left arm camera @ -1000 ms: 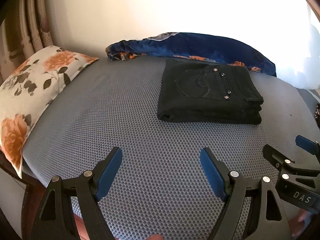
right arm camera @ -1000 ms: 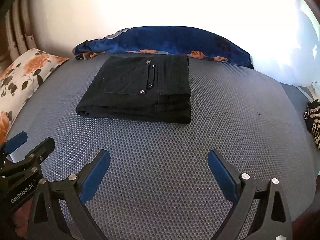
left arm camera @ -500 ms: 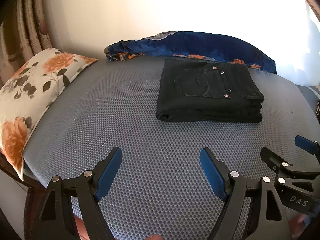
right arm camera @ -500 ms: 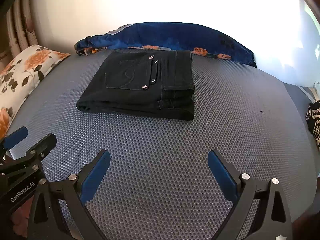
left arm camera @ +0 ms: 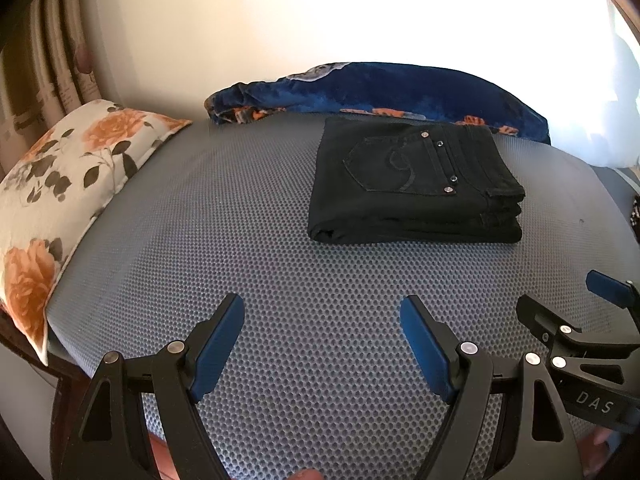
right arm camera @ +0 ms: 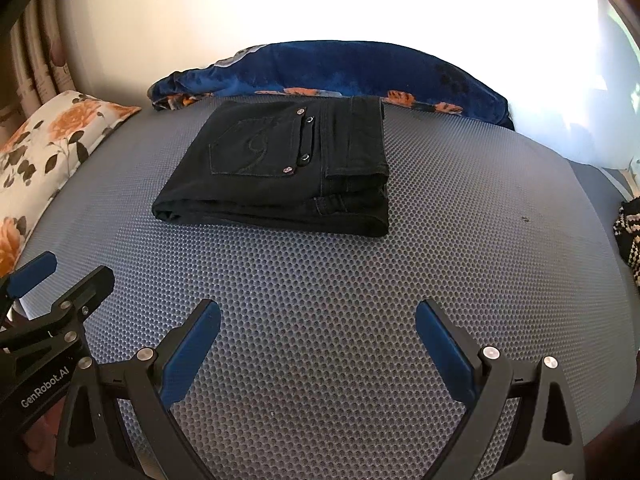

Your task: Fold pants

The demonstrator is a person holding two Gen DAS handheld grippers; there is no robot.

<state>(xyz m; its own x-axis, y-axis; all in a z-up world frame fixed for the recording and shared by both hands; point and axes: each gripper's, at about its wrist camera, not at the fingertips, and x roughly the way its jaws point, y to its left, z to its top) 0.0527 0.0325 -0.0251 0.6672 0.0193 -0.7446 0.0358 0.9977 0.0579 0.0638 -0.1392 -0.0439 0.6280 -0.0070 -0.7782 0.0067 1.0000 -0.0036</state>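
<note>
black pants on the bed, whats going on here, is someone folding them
A person holds a hand-held gripper in each hand. The black pants lie folded in a neat stack on the grey mesh mattress, back pocket up. The left hand-held gripper and the right hand-held gripper are both open, empty and short of the pants, touching nothing. The folding looks done.

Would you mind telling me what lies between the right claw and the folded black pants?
Only bare grey mesh mattress separates the right claw from the folded pants; the right wrist view shows it.
</note>
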